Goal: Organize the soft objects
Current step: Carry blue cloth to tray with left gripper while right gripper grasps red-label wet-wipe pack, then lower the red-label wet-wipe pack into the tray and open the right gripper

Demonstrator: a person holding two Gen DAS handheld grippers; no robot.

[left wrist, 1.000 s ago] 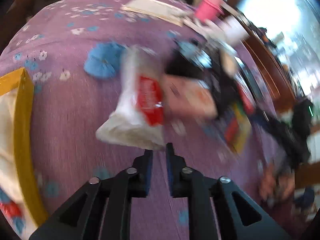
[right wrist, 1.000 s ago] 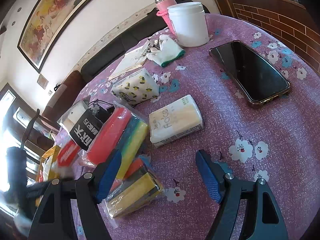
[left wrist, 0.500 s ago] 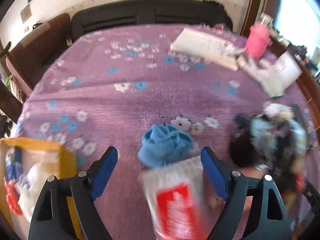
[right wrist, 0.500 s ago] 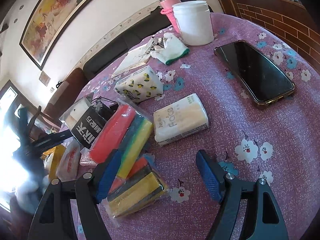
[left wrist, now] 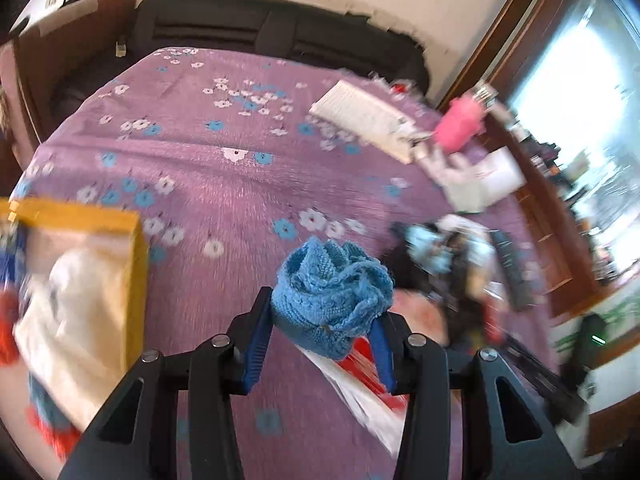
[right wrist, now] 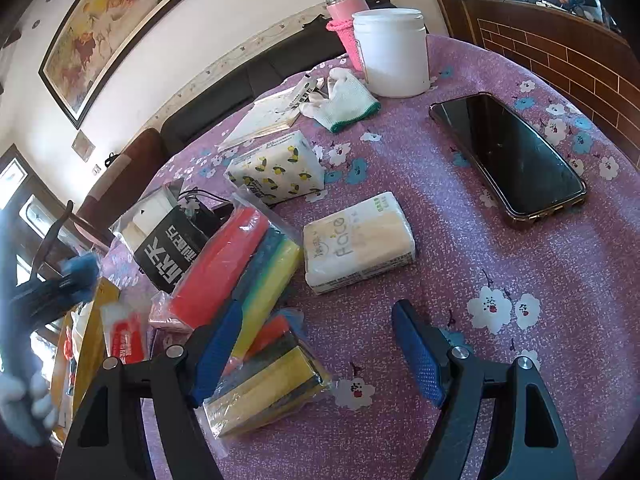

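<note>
bench (right wrist: 560, 280) under a purple flowered cloth carries everything here, and the step in hand looks like a carry: one soft thing is lifted and headed, by my reading, for the yellow bag (left wrist: 136, 264) at nine o'clock in the left wrist view, which already shows pale and red packets inside, though blur hides what they are.

sponge packs (right wrist: 240, 280), red, yellow and blue in clear wrap, lie at the centre of the right wrist view, with the lower pack touching the inner side of the right claw's left finger. faco tissue pack (right wrist: 356, 240) sits just beside them toward two o'clock, and the lemon-print tissue pack (right wrist: 276, 172) lies beyond it at twelve. black phone (right wrist: 508, 152) at two o'clock and white jar (right wrist: 394, 52) at one o'clock are hard goods, likely not part of the sorting.

right claw (right wrist: 316, 356) hangs with its jaws spread wide and nothing between them, low over the cloth near the sponges.

left claw (left wrist: 320, 332) is clamped on the blue knitted cloth (left wrist: 332, 296), which bulges above the fingertips and is clear of the bench; a red and white packet (left wrist: 360, 384) lies below it.

next move, as i judge it, calls for swinging the left claw toward nine o'clock over the bag's mouth before letting go, since the knit is limp and could snag on the yellow rim.
</note>
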